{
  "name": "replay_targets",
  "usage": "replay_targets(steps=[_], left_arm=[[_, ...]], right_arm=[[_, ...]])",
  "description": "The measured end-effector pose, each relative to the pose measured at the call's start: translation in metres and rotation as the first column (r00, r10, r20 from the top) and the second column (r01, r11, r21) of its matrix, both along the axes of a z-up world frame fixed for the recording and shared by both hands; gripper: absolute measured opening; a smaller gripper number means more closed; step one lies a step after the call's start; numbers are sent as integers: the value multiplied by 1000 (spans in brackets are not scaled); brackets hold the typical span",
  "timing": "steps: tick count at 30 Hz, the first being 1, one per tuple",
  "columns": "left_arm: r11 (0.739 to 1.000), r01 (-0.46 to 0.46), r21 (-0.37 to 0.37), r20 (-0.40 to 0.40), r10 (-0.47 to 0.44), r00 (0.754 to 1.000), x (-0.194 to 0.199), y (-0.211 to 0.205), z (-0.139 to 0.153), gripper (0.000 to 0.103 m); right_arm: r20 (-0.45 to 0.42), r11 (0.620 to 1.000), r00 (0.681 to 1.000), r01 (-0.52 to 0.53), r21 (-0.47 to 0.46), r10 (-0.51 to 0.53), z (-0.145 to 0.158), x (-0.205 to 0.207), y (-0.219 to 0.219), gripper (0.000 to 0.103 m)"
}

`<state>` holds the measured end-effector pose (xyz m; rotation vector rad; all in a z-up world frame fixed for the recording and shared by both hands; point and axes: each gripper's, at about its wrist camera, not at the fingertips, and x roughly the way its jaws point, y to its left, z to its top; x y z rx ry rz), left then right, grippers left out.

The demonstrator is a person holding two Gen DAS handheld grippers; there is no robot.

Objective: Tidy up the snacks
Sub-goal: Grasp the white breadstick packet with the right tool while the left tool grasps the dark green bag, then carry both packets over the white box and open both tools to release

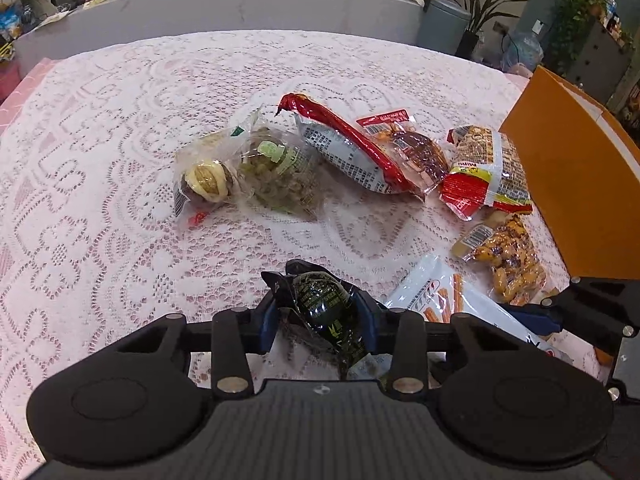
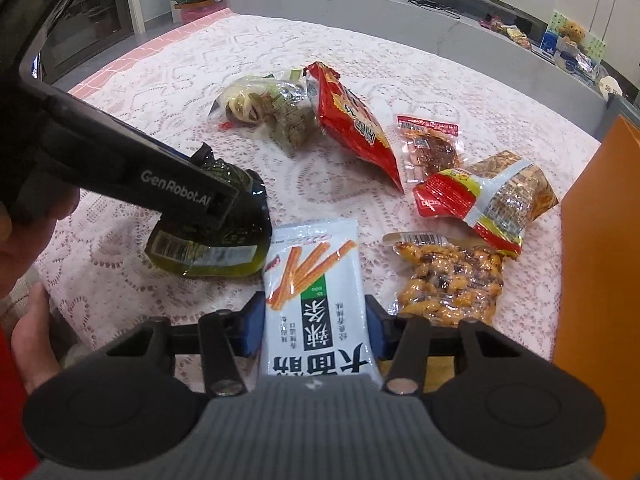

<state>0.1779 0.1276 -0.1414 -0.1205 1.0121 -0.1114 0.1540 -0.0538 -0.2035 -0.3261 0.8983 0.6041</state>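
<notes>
Left gripper (image 1: 318, 312) pinches the dark green pack (image 1: 324, 308); right gripper (image 2: 316, 322) is closed on the white pack (image 2: 316, 300). Both rest on the table (image 1: 120, 160). Lift straight up, clear the peanuts (image 2: 452, 280), carry to the orange box (image 2: 600, 240).

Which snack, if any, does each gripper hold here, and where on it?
The left gripper clamps the dark green packet across its middle. The right gripper clamps the white stick-snack packet by its long side edges, near mid-length.
</notes>
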Motion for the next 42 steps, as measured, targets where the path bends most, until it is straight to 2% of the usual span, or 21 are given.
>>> replay_targets(steps=[7,11,14,21,26,35,42], left_arm=[[999,-53,2,9,53,999,-4,3,7,43],[997,-80,-22,24,80,996,-13,4,16,43],[993,-112,-32,45,114,992,-24,2,22,42],[988,-149,-38,95,152,984,-47,-8,46,42],[986,-159,-53,124,165,979,-62,-19,65,42],[993,-99,-60,169,108,980,-75,-58,103,42],[998,35,-48,221,-24,975,-69,-108,134,42]], right_arm=[[21,999,999,28,29,-29,9,-3,-7,48],[7,992,999,45,119,-46,21,-9,-20,48],[1,987,998,61,152,-62,26,-12,-26,48],[50,981,994,87,175,-98,46,-25,-40,48],[37,968,993,101,229,-113,61,-33,-53,48],[86,954,984,131,268,-159,98,-46,-85,48],[156,954,960,193,230,-232,135,-46,-134,48]])
